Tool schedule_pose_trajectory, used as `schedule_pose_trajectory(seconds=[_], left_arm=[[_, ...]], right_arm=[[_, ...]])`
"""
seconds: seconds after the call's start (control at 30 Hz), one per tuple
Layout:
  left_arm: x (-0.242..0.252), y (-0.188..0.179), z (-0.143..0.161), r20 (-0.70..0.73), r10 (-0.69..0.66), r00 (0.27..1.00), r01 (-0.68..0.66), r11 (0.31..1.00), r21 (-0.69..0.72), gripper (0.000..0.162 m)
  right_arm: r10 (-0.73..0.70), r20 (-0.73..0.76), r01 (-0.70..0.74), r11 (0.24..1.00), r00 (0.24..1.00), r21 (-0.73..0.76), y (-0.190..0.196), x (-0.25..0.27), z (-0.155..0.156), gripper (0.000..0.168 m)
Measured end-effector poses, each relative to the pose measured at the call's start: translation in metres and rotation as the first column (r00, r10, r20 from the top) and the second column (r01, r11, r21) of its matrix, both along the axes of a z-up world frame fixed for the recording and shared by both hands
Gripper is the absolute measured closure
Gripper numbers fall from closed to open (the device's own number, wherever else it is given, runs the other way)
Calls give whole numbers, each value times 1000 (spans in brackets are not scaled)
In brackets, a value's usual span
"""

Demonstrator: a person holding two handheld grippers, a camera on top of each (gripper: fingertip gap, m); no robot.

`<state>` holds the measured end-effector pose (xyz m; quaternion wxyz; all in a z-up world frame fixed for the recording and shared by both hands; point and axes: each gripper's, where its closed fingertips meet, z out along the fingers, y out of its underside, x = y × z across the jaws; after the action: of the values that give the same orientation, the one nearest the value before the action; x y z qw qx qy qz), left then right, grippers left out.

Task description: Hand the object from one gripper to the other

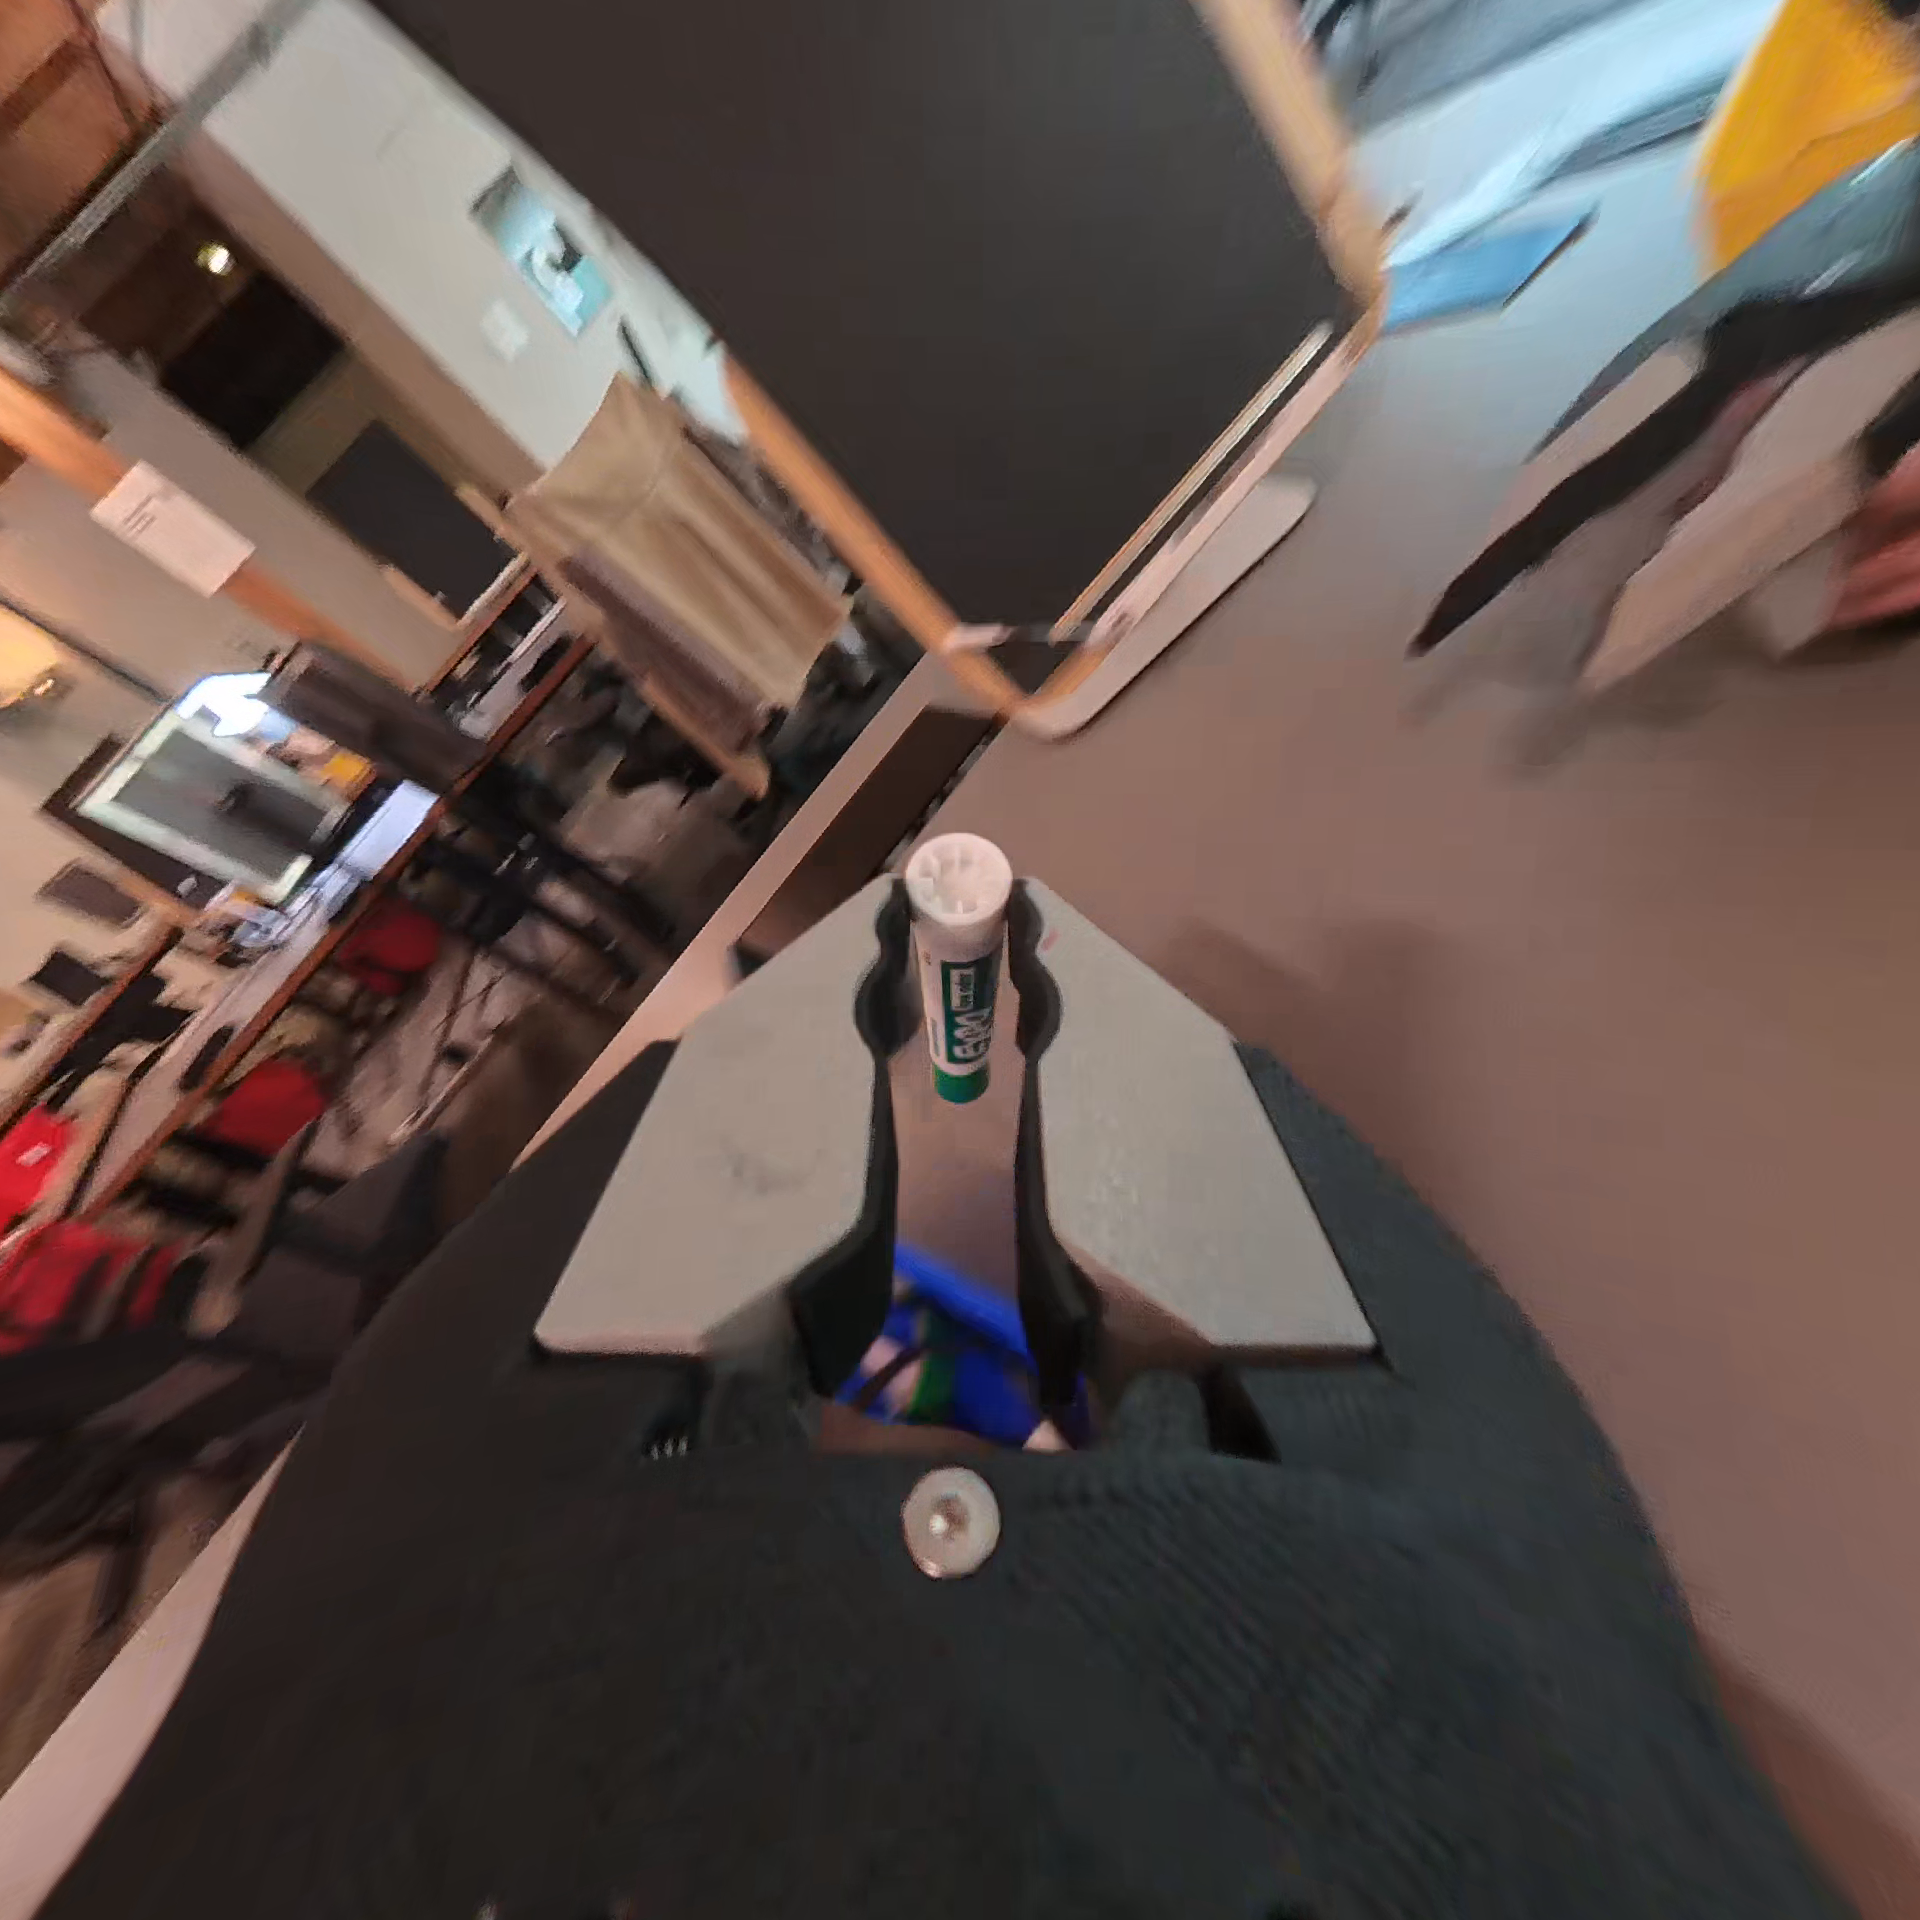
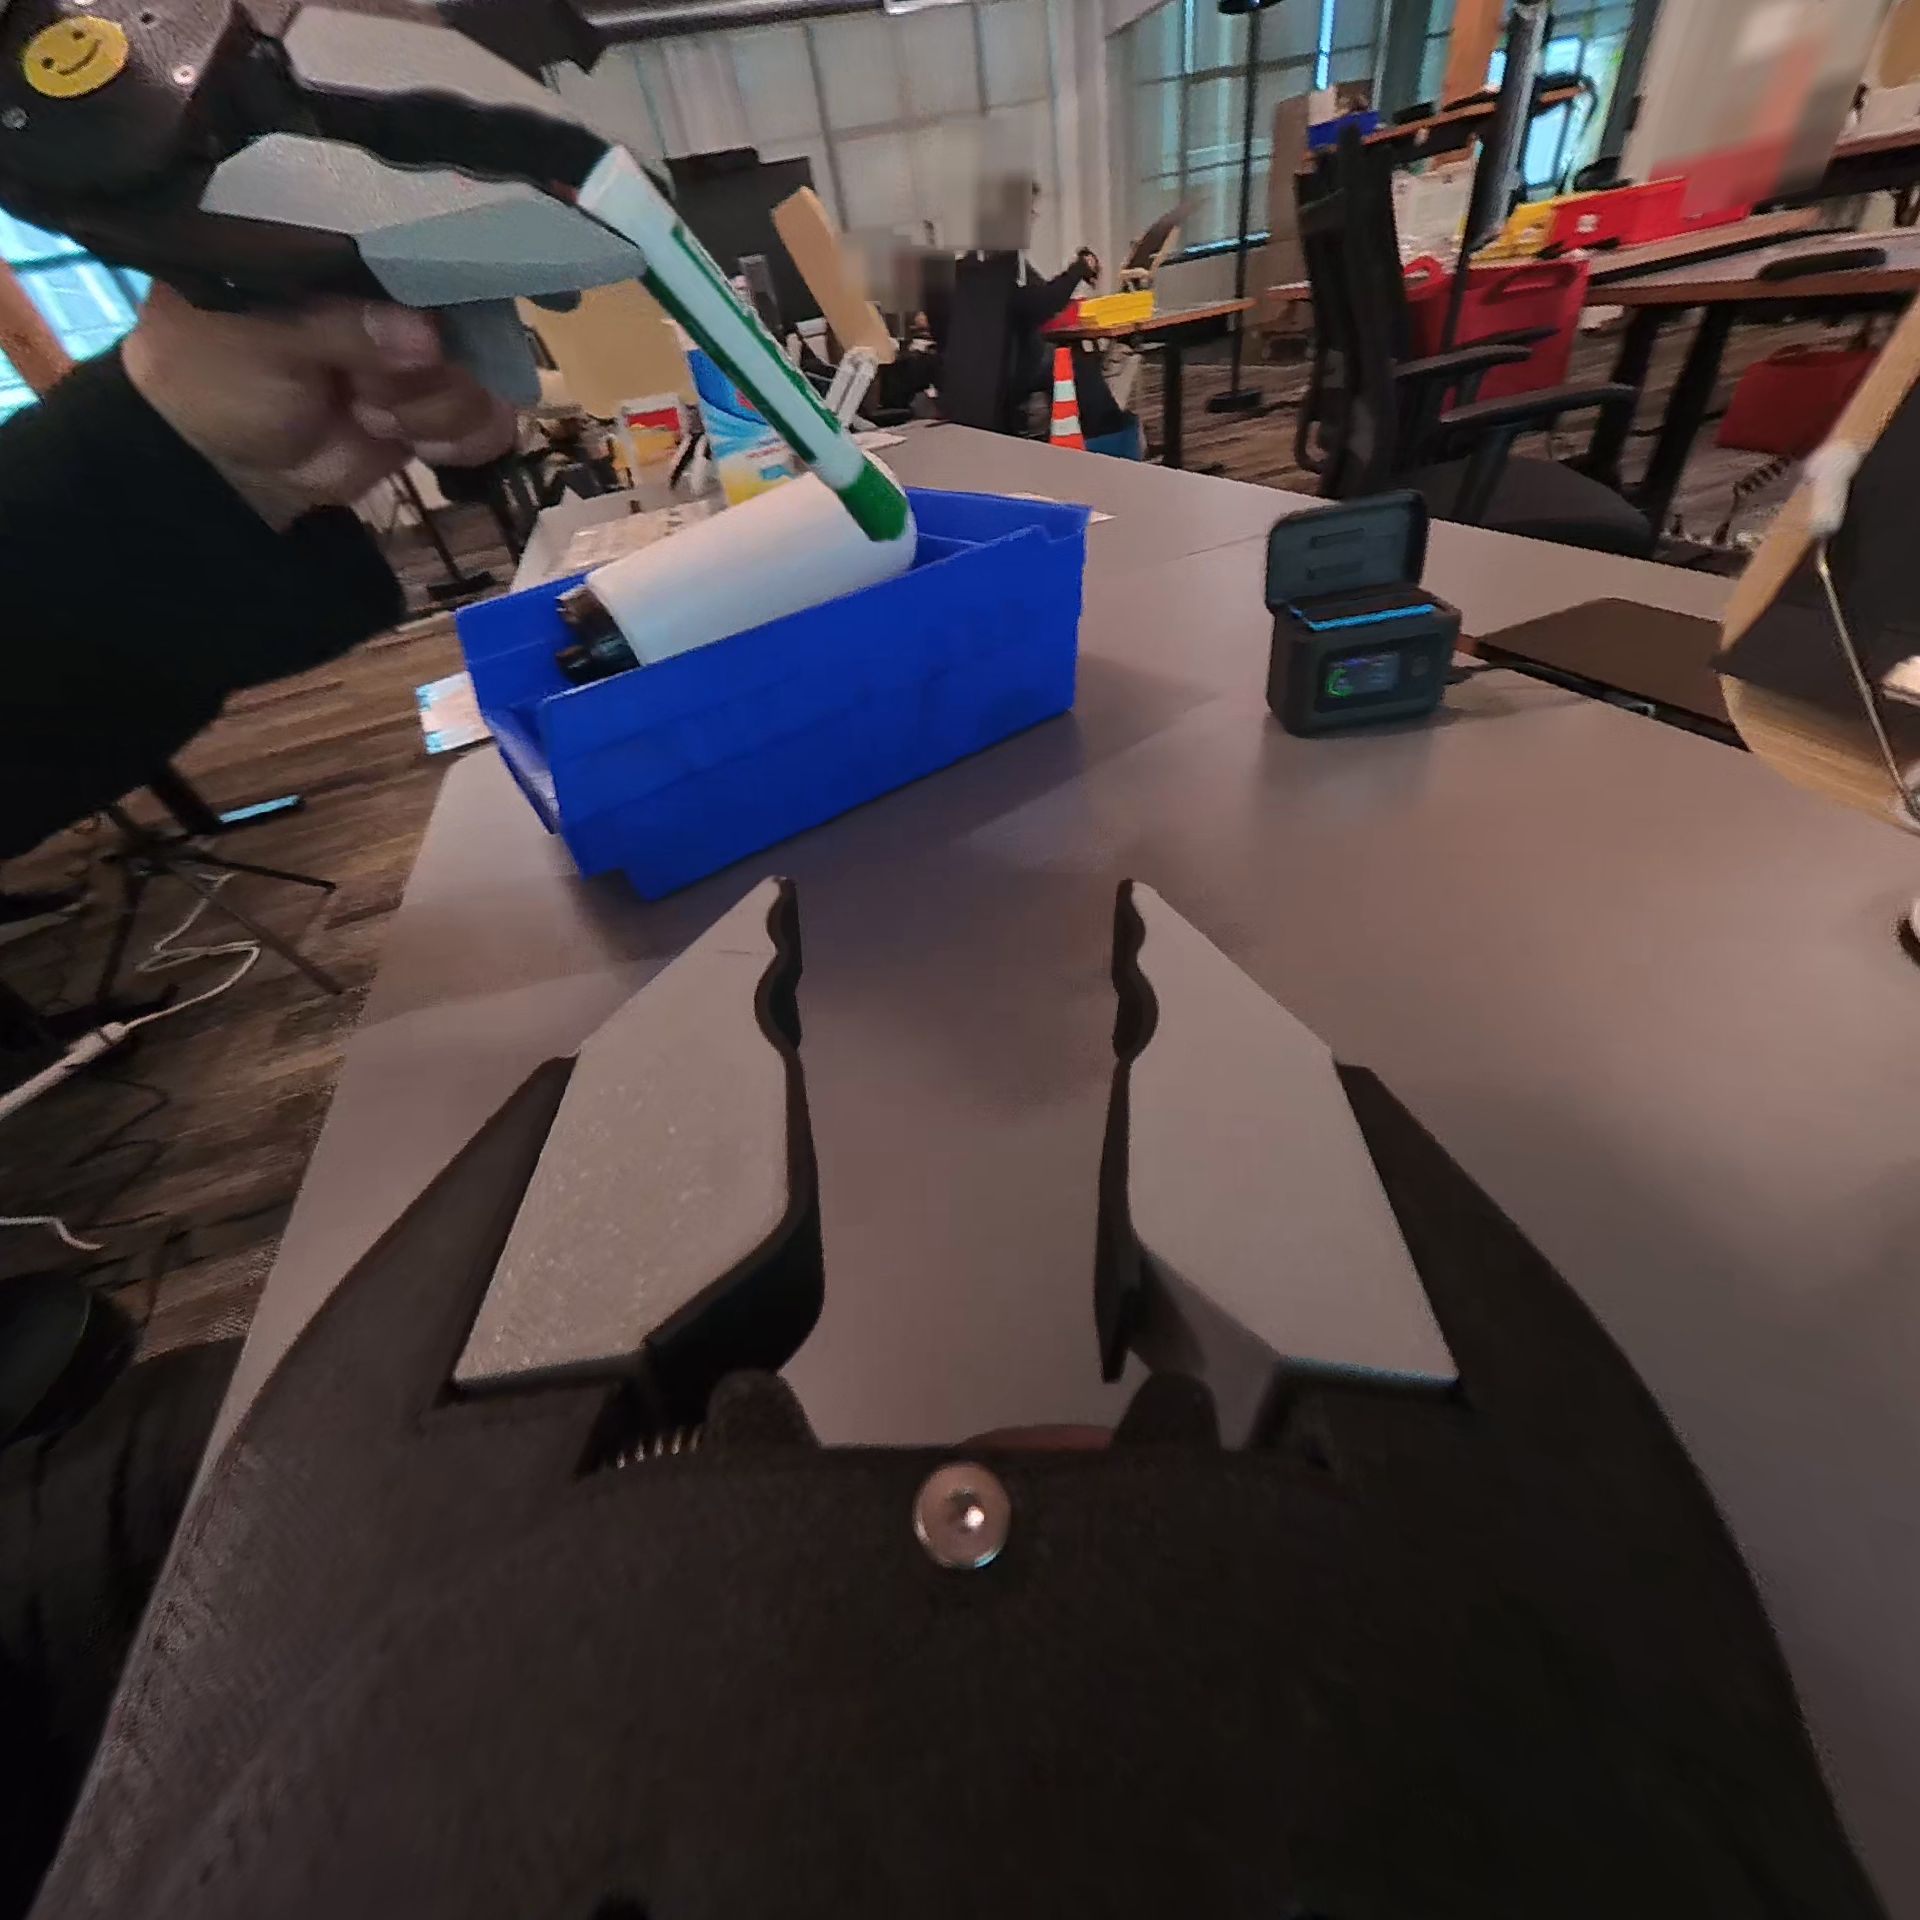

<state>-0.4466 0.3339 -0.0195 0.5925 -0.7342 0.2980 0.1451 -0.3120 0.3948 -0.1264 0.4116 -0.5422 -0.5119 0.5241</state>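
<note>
1. The left gripper [image 1: 957, 940] is clenched on a green and white marker [image 1: 957, 977], its two grey fingers [image 1: 800, 1122] pressing the barrel from either side near the white butt end.
2. From the right wrist view, the left gripper [image 2: 597, 182] sits high at the upper left, held in a person's hand [image 2: 312, 405] with a dark sleeve. The marker [image 2: 748, 353] slants down and to the right from it, green cap lowest.
3. The cap end hangs in the air above a blue bin [image 2: 800, 696]; the pictures do not settle whether it touches the contents.
4. The right gripper [image 2: 956, 956] is released, its fingers [image 2: 665, 1195] spread wide with only bare surface showing between them. It holds nothing and sits low, well apart from the marker.
5. The blue bin stands on the grey surface [image 2: 1351, 987] just beyond the right gripper's tips. A white roll [image 2: 748, 582] with a dark end lies inside it.
6. To the right of the bin, a small dark case [image 2: 1356, 623] stands on the surface with its lid raised and a lit screen on its front.
7. The left wrist view is strongly tilted and motion-blurred; the right gripper [image 1: 1621, 540] appears in it only as a smeared shape at the upper right.
</note>
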Motion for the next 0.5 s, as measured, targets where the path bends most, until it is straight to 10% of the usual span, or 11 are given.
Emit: schedule_pose_trajectory(seconds=[0.33,0.5], left_arm=[[147,28,-13,361,-381,851,366,924,111,145],[173,48,-10,487,-492,721,466,865,185,144]], right_arm=[[20,-117,8,972,993,236,-21,10,32,112],[-74,-159,136,896,984,423,-4,20,37,155]])
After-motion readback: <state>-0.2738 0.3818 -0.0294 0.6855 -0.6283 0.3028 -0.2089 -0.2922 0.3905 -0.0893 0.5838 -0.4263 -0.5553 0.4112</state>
